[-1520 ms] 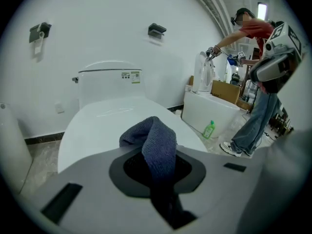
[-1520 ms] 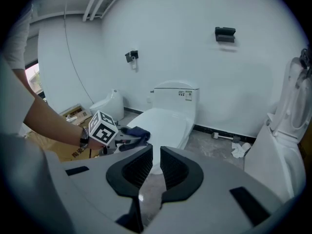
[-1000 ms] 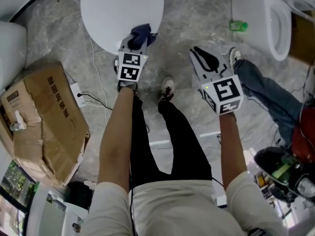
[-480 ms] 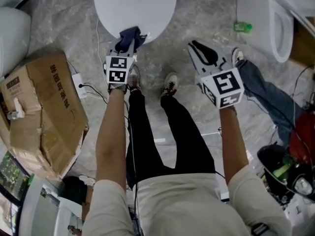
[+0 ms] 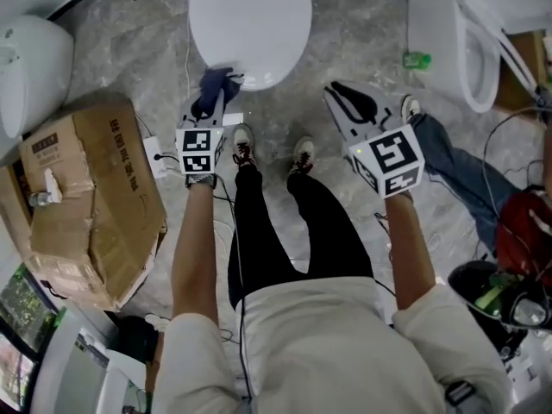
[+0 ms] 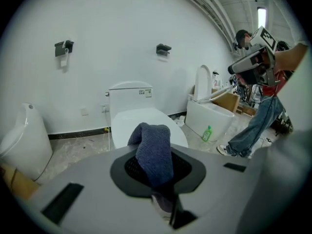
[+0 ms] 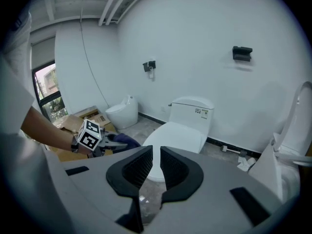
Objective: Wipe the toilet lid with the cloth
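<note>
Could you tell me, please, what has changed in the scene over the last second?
The left gripper, carrying the cloth, shifted from the front right edge of the toilet lid to its front left in the head view, uncovering the left shoe that the arm had hidden. Unchanged: the cloth stays clamped, the right gripper is empty with jaws slightly apart, and the lid is down.

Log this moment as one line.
left gripper: shut on cloth | right gripper: open, empty | toilet lid: closed | cloth: near lid's front edge
</note>
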{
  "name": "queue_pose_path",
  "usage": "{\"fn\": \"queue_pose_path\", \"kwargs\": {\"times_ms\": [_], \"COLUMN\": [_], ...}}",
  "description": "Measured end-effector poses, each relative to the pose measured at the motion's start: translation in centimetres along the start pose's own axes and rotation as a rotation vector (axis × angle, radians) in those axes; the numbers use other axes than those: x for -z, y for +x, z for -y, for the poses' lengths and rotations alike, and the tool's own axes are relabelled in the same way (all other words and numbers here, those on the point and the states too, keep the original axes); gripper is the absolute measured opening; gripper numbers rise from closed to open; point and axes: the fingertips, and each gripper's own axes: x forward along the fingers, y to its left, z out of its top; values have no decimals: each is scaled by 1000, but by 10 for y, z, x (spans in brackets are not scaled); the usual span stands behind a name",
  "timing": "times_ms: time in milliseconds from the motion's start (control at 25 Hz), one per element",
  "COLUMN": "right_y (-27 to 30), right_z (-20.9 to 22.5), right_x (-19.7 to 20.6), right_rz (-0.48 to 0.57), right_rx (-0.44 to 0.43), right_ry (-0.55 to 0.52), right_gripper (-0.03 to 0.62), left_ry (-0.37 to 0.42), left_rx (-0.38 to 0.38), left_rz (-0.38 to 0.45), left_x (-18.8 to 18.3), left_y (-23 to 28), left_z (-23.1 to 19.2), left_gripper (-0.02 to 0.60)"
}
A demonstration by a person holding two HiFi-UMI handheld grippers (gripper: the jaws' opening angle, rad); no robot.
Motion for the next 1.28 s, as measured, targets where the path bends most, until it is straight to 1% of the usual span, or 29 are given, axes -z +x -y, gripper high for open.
{"fn": "queue_pose_path", "kwargs": {"times_ms": [120, 200, 280, 320, 440, 560, 720, 840, 1000, 1160, 1280], "right_y": [-20, -34, -47, -52, -66, -85, -111, -127, -138, -153, -163], "right_z": [-1, 3, 4, 3, -2, -2, 8, 5, 5, 10, 13], "right_x": [-33, -58, -83, -96, -128, -150, -200, -234, -261, -294, -315], "right_rz": [49, 80, 103, 119, 160, 179, 213, 245, 254, 294, 325], "right_rx": [18, 40, 47, 46, 35, 42, 82, 78, 89, 105, 109], "right_ry": [-27, -39, -38, -38, -66, -92, -128, -164, -230, -243, -262], "right_gripper": [66, 66, 66, 66, 66, 66, 66, 66, 66, 66, 66], "left_ry": [-23, -54, -89, -94, -51, -4, 0, 49, 102, 132, 179], "left_rx": [-26, -41, -30, -23, -21, -16, 19, 27, 18, 10, 2], "left_rz": [34, 65, 104, 126, 181, 211, 272, 302, 328, 363, 396], "left_x": [-27, -51, -80, -97, -144, -181, -236, -275, -312, -351, -379], "left_y": [-34, -55, -76, -84, -108, -131, -151, -170, -190, -207, -216], "left_z": [1, 5, 10, 9, 8, 14, 20, 21, 18, 12, 13], "left_gripper": [44, 44, 44, 44, 44, 44, 44, 44, 44, 44, 44]}}
